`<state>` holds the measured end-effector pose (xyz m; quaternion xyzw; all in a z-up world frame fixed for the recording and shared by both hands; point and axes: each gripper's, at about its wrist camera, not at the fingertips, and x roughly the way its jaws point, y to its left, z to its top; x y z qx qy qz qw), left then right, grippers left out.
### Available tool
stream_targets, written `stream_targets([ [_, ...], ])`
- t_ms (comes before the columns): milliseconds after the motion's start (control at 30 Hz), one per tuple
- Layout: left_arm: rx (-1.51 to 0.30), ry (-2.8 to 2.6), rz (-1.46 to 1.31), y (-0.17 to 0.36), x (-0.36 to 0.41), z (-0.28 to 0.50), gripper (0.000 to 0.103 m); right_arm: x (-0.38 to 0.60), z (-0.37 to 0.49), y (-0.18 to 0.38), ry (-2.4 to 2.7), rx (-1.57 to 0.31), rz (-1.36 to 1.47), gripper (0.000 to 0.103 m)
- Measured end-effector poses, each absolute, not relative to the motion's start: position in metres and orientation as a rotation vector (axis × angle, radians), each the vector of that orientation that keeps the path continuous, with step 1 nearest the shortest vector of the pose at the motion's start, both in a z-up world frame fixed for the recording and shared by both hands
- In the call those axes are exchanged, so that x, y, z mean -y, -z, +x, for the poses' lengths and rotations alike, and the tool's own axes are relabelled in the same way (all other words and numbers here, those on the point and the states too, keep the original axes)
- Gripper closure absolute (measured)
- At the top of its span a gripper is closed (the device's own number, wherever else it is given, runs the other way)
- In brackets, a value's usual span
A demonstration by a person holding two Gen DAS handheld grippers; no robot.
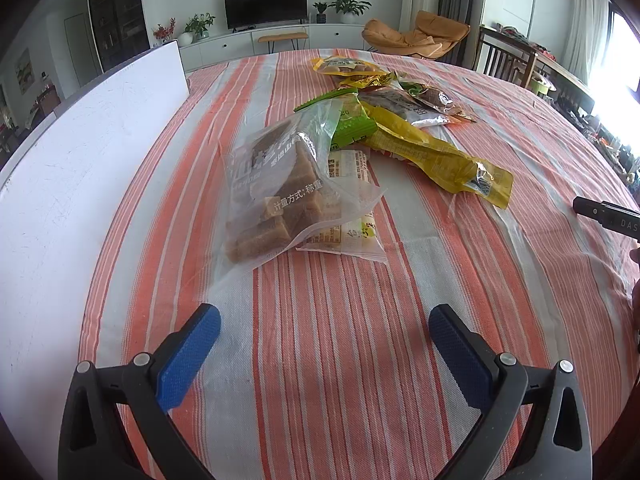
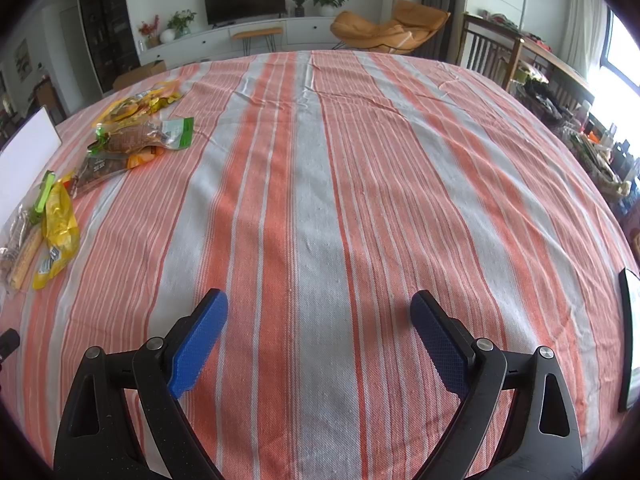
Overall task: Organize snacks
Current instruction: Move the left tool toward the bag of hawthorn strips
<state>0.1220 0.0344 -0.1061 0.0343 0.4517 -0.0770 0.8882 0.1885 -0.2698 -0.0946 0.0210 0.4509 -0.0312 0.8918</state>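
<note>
A pile of snack packets lies on the striped tablecloth [image 1: 320, 360]. Nearest me is a clear zip bag of brown blocks [image 1: 272, 192], resting on a pale packet [image 1: 352, 232]. Behind it lie a green packet [image 1: 352, 124], a long yellow packet [image 1: 436, 156] and several more bags [image 1: 420, 100]. My left gripper [image 1: 324, 322] stands open a little short of the clear bag, nothing between its blue pads. In the right wrist view my right gripper [image 2: 320, 306] is open over bare cloth, with the snack pile [image 2: 132, 136] and yellow packet [image 2: 60, 232] far to its left.
A white board [image 1: 80, 168] stands along the table's left side. A dark flat object [image 2: 630, 340] lies at the right edge of the table. The other gripper's black tip [image 1: 600, 214] shows at the right of the left wrist view. Chairs and a TV cabinet stand beyond the table.
</note>
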Motion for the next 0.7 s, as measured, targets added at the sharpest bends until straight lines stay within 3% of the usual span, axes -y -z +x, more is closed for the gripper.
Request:
stream_targets([
  [700,-0.938,0.164,0.071,0.1064,-0.0345,0.1231,0.0,0.2688,0.1873,0.0946,0.065,-0.936,0.045,0.008],
])
